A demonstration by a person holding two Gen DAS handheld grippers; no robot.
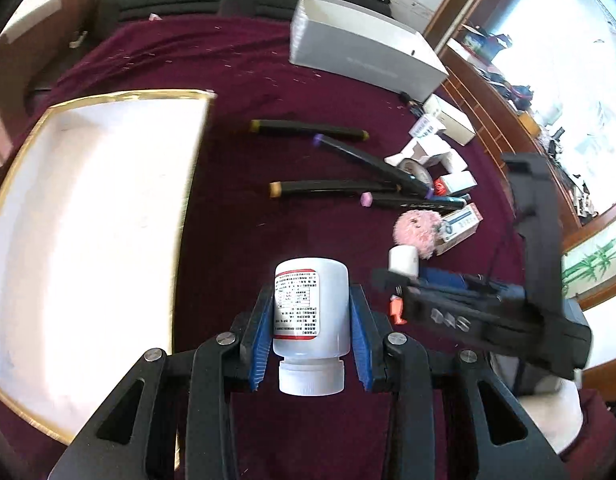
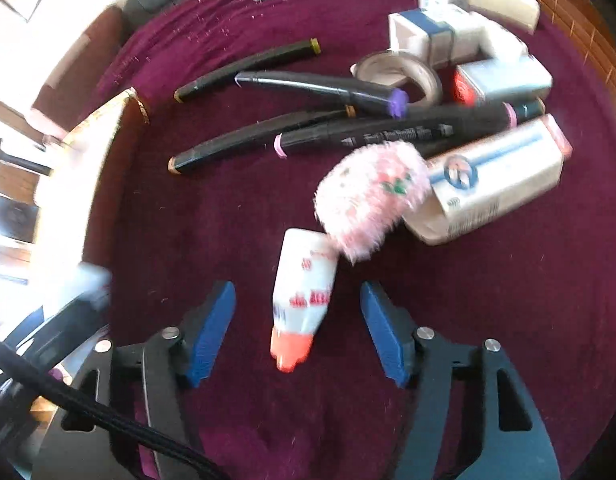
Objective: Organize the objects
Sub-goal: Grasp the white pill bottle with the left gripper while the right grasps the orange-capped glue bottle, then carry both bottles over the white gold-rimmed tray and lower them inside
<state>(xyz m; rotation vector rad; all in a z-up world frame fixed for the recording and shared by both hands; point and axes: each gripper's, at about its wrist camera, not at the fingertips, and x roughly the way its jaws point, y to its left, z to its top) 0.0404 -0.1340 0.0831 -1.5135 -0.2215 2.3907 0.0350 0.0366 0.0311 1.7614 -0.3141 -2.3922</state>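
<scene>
The left claw [image 1: 310,320] grips the white pill bottle [image 1: 311,312] beside the gold-edged tray [image 1: 91,216], so carry it level, while the right claw [image 2: 297,328], wide open, should straddle the glue bottle [image 2: 301,292] before the pink puff [image 2: 372,196] and markers [image 2: 320,88] farther across the tabletop [image 2: 227,240].

White bottle [image 1: 312,312], maroon cloth [image 2: 211,216], pink pompom [image 2: 372,196]

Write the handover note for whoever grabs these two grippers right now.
Left gripper: shut on the white pill bottle, cap toward the camera, beside the white gold-rimmed tray.
Right gripper: open, straddling the small bottle with the orange cap lying on the maroon cloth; not gripped yet.
Done: nothing visible in the tray.
Left: markers, pink fluffy ball, tape roll and small boxes lie clustered on the cloth.
</scene>
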